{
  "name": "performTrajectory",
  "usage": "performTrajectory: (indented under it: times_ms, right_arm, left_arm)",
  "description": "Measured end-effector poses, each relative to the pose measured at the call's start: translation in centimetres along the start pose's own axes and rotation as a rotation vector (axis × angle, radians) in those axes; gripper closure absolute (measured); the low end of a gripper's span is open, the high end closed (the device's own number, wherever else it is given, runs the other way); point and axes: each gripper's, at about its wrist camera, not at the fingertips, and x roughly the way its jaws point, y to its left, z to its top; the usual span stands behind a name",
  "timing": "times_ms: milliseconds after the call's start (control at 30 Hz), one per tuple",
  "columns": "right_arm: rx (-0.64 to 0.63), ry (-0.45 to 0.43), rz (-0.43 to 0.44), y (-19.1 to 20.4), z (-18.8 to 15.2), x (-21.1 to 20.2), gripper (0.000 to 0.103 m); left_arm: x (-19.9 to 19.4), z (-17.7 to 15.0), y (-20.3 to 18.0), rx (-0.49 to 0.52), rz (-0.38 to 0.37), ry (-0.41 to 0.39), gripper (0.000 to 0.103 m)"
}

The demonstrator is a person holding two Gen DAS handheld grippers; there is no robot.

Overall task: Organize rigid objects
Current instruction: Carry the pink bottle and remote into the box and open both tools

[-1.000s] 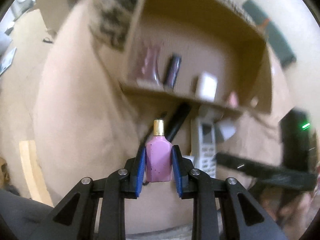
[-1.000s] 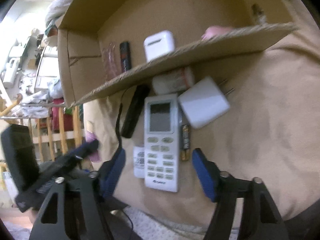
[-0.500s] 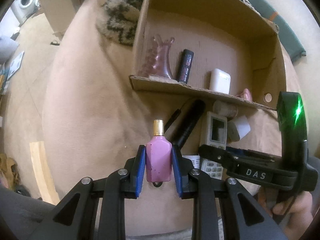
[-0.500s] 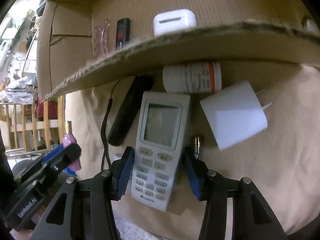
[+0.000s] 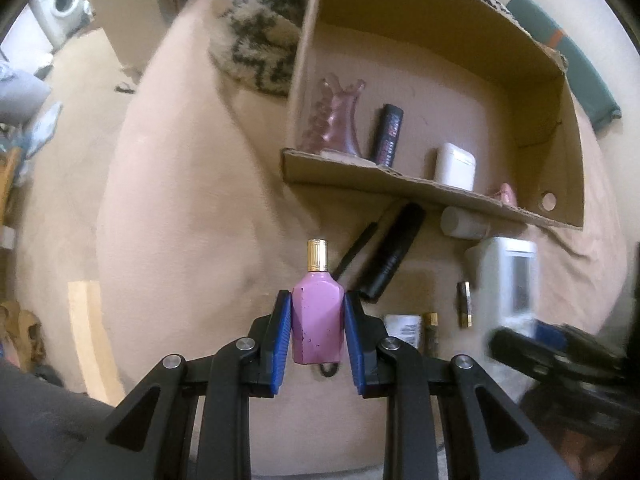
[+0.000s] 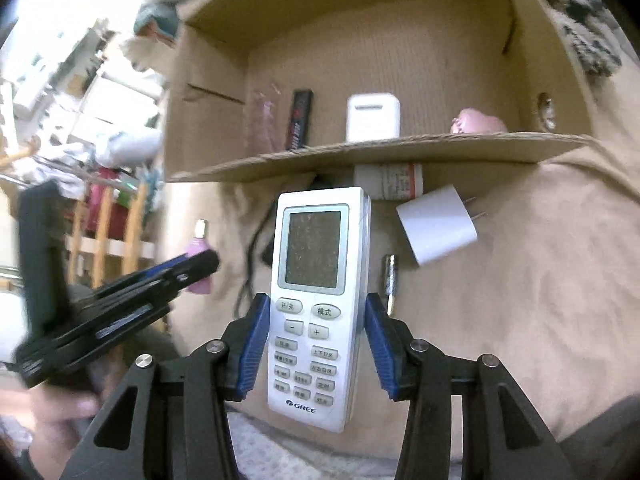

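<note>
Slipping is the chief risk to be judged here: the white remote control point(image 6: 316, 304) is pinched low on its smooth sides by the right claw point(image 6: 316, 344), whose jaws are closing with the remote between them, and most of its length stands out ahead of the pads, so a quick swing could let it pivot or drop. The pink perfume bottle point(image 5: 317, 320) is gripped upright in the closed left claw point(image 5: 317, 334) by its slanted shoulders, and a squeeze on those facets could push it forward out of the grip. With both claws held close together in front of the cardboard box point(image 5: 424, 186), a collision between them, or a catch on the box's ragged front edge, could be caused by hurried placement; the pink glass vase point(image 5: 334, 120), black tube point(image 5: 387, 134) and white case point(image 5: 454, 166) already inside could be knocked over. The things lie on a soft beige cloth point(image 5: 180, 200) that sags and gives no firm footing; on it a white charger plug point(image 6: 436, 228), a pill bottle point(image 6: 390, 182) and a black stick point(image 5: 394, 250) remain. Beyond, a cluttered room with a washing machine point(image 5: 64, 0) is seen.
</note>
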Motion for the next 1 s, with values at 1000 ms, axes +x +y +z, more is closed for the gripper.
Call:
performTrajectory:
  times_ms: [1000]
  right_arm:
    - [-0.142,-0.288,0.025,-0.8,12.4,-5.6,0.053]
  left_arm:
    - [-4.0,12.9,-6.2,-0.072,0.269,-0.175,0.080]
